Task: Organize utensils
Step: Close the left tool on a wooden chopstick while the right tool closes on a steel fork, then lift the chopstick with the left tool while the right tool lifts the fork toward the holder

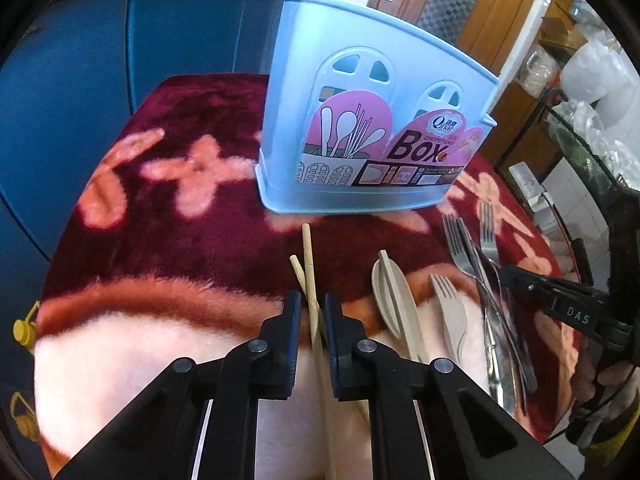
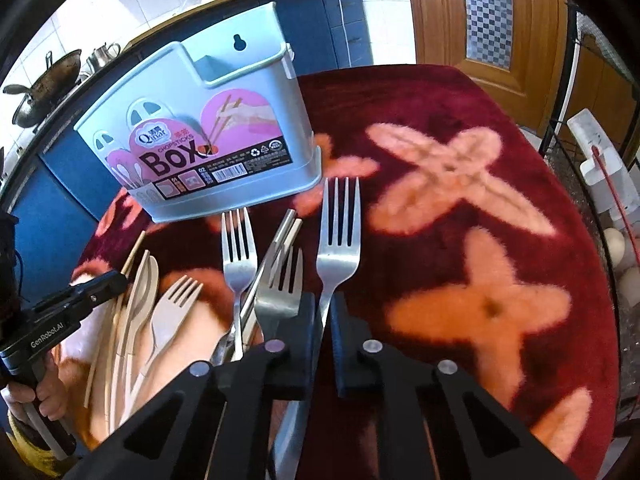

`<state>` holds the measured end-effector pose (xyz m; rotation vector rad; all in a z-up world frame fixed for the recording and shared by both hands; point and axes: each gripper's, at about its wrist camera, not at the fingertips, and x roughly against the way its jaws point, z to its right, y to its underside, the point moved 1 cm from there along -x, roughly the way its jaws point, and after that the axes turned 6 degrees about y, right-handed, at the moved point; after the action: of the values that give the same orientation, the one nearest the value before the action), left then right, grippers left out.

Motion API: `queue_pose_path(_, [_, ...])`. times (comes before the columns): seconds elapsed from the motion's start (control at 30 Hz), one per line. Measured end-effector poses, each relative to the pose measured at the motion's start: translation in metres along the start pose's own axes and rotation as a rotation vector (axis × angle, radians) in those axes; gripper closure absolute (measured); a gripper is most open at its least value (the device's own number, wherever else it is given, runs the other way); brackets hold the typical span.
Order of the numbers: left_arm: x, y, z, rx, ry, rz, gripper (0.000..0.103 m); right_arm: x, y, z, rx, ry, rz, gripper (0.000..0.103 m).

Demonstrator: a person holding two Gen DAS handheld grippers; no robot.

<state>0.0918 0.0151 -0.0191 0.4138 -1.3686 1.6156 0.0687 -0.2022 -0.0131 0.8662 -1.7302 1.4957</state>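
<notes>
We read the left tool as closed on a wooden chopstick, and the right tool as closed on the neck of a steel fork. Both lie on the blanket-covered bench, at 6 o'clock from the blue chopsticks box. Risk: a second chopstick touches the gripped one at the pads, so it may get dragged or lifted along; thin fork handle could pivot in the pads, and the neighbouring forks overlap close by and may snag. Chopstick long axis runs 6 to 12 o'clock, tip toward the box. Fork axis likewise, tines pointing 12 o'clock at the box.
</notes>
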Motion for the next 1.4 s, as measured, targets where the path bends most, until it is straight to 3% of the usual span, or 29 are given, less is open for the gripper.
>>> queue_pose_path(0.17, [0.006, 0.006, 0.001, 0.024, -0.013, -0.009, 0.091, 0.004, 0.001, 0.003, 0.030, 0.031, -0.022, 0.094])
queue_pose_path(0.37, [0.008, 0.011, 0.002, 0.036, -0.042, -0.041, 0.087, -0.004, -0.002, 0.004, 0.077, 0.004, -0.075, 0.091])
queue_pose_path(0.57, [0.012, 0.015, 0.004, 0.077, -0.060, -0.085, 0.087, -0.012, -0.009, 0.002, 0.162, -0.038, -0.091, 0.088])
queue_pose_path(0.73, [0.019, 0.022, 0.005, 0.127, -0.062, -0.100, 0.087, -0.016, -0.011, 0.014, 0.150, -0.125, -0.098, 0.088])
queue_pose_path(0.9, [0.026, 0.026, 0.009, 0.140, -0.073, -0.083, 0.090, -0.016, -0.010, 0.019, 0.132, -0.153, -0.078, 0.088])
queue_pose_path(1.2, [0.008, -0.003, -0.009, 0.165, -0.045, -0.043, 0.090, -0.012, -0.007, 0.026, 0.084, -0.166, -0.060, 0.091])
queue_pose_path(1.4, [-0.012, -0.019, -0.016, 0.139, -0.042, -0.077, 0.090, -0.014, -0.011, 0.020, 0.083, -0.146, -0.089, 0.090])
